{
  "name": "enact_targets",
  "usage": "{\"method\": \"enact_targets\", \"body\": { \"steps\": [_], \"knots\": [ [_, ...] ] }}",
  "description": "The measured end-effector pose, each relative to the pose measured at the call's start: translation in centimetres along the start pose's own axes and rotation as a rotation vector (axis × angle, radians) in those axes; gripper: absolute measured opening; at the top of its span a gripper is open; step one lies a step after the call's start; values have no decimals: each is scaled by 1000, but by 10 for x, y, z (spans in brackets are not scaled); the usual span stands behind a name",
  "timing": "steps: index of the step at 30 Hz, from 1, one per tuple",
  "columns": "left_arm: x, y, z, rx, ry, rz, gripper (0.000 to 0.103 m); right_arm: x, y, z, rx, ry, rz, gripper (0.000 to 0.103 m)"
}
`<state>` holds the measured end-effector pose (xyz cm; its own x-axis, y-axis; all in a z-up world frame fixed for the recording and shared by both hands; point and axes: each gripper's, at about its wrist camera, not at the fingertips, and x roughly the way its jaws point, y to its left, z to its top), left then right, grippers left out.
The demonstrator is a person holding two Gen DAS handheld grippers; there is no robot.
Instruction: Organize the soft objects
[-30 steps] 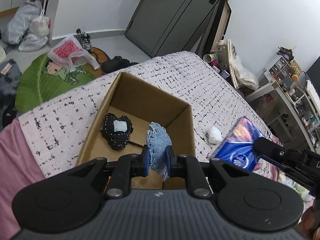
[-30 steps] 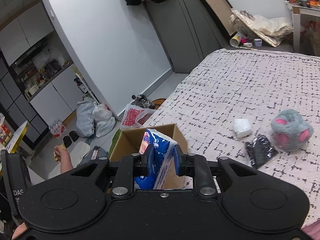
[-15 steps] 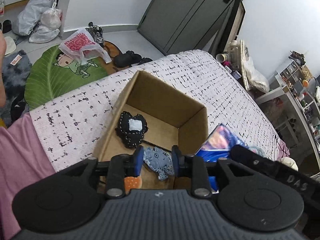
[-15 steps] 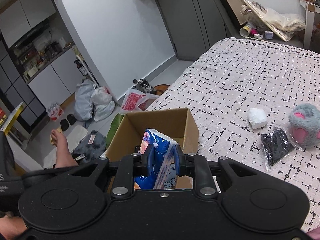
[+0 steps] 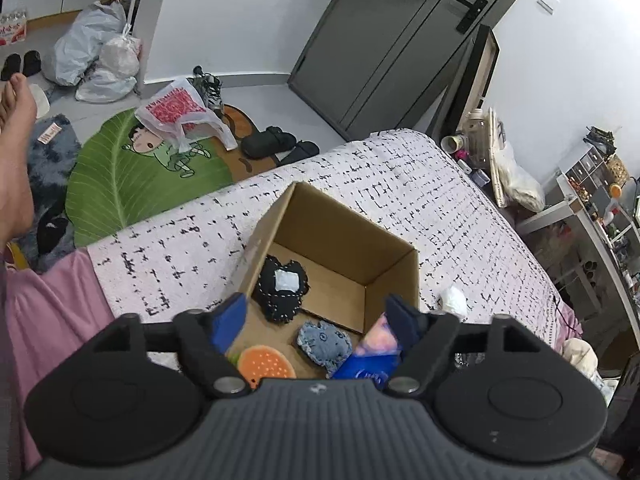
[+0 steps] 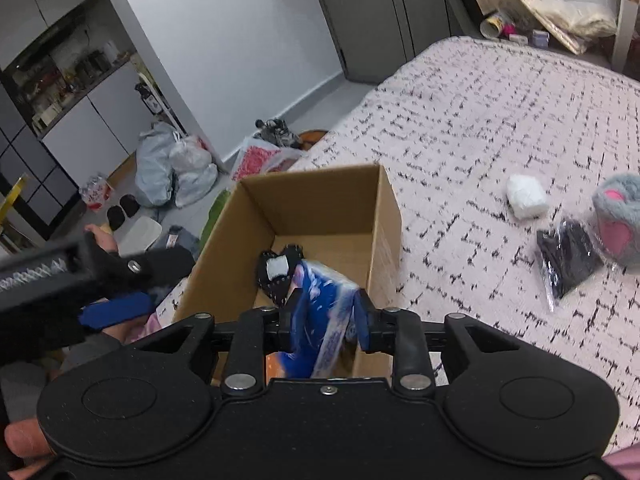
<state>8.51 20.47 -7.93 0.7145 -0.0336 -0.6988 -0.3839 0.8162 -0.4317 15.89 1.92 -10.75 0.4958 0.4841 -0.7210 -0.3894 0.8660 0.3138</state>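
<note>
An open cardboard box [image 5: 348,236] [image 6: 312,196] stands on the bed. Inside lie a black heart-shaped cushion [image 5: 282,284] [image 6: 278,272], a denim plush [image 5: 324,340] and an orange round toy [image 5: 264,362]. My left gripper [image 5: 318,312] hovers over the box's near end, jaws opening wide, nothing between them. My right gripper [image 6: 326,308] is over the box with a blue tissue pack [image 6: 320,312] [image 5: 370,364] between its pads; its jaws are opening and the pack looks blurred. On the cover to the right lie a white wad [image 6: 526,196], a bagged black item [image 6: 566,260] and a grey-pink plush [image 6: 618,216].
The bed cover [image 5: 180,248] is pale pink with black dashes and drops off at the left edge. On the floor beyond are a green leaf rug [image 5: 120,172], plastic bags [image 5: 96,56] and shoes. A person's foot [image 5: 16,152] shows at far left.
My left gripper opened and rose a little; the denim plush it held now lies in the box. My right gripper carried the blue pack down over the box.
</note>
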Motion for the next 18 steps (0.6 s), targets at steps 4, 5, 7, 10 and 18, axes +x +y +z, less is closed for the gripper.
{"method": "enact_targets", "body": {
  "steps": [4,5,7,10,18],
  "knots": [
    [3,-5,0,32,25,26,91,-8,-3,0,11,3,14,47],
    [3,-7,-1,38,30,34,91,-13,-4,0,6,-5,5,53],
    [5,-9,-1,46,39,52,91,-24,-6,1,-19,-27,-12,61],
    [7,-15,-4,63,41,79,92,-41,-16,2,-31,-57,-25,76],
    [14,-45,-15,148,70,71,92,-66,-58,4,1,-82,-63,78]
  ]
}}
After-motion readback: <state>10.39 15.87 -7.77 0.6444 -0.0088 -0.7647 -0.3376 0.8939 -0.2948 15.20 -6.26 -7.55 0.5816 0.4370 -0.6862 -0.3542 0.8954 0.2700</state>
